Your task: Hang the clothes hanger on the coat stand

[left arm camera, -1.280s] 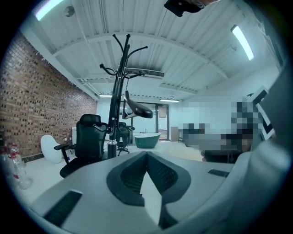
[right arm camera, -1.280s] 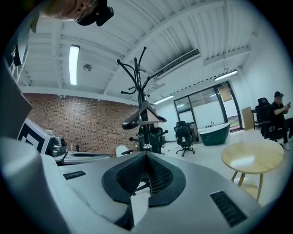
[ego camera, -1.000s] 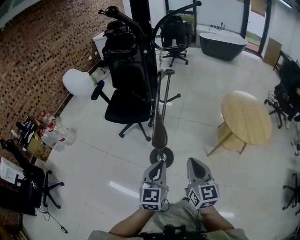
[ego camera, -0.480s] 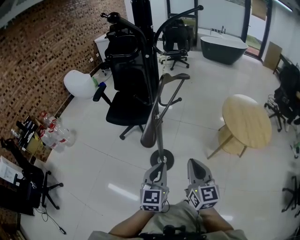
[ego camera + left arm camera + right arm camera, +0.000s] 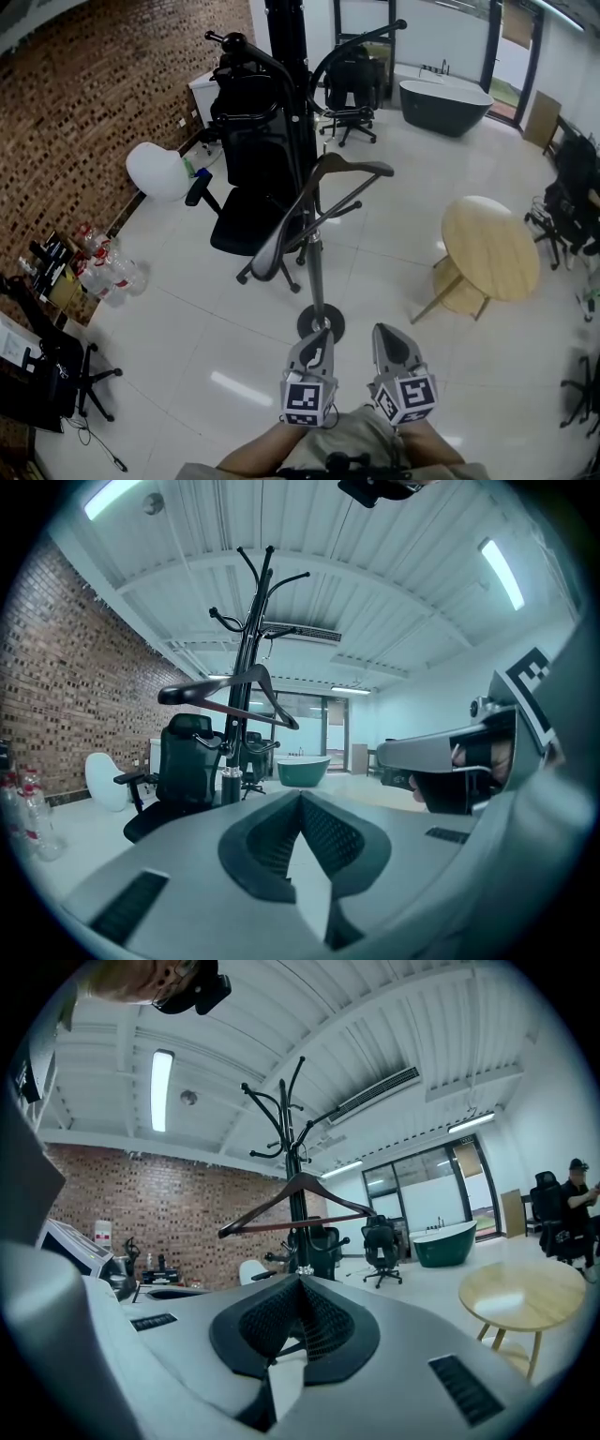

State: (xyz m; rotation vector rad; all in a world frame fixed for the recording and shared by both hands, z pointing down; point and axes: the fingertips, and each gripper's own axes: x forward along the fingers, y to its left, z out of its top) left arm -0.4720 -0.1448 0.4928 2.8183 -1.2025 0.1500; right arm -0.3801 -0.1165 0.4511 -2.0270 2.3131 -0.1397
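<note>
Apparently the job is as good as finished: the clothes hanger (image 5: 261,1205) hangs against the pole of the coat stand (image 5: 290,1138), well below the curved top hooks, its bar roughly level in both gripper views, though the peg that carries it is too small to make out. That would explain why both tools sit low and near, just in front of the person's lap and well apart from the hanger. The left gripper (image 5: 322,334) has its jaws pressed together with nothing between them, and the right gripper (image 5: 383,330) is likewise closed and empty, the two side by side and pointing roughly level toward the stand's round base. Beneath everything lies a glossy pale tiled floor (image 5: 187,337) that throws back the ceiling lights. A brick wall (image 5: 84,103) runs along the left, with a black office chair (image 5: 253,211) just beyond the stand, a round wooden table (image 5: 492,239) to the right, and a dark bathtub (image 5: 445,94) at the far end by tall windows.
</note>
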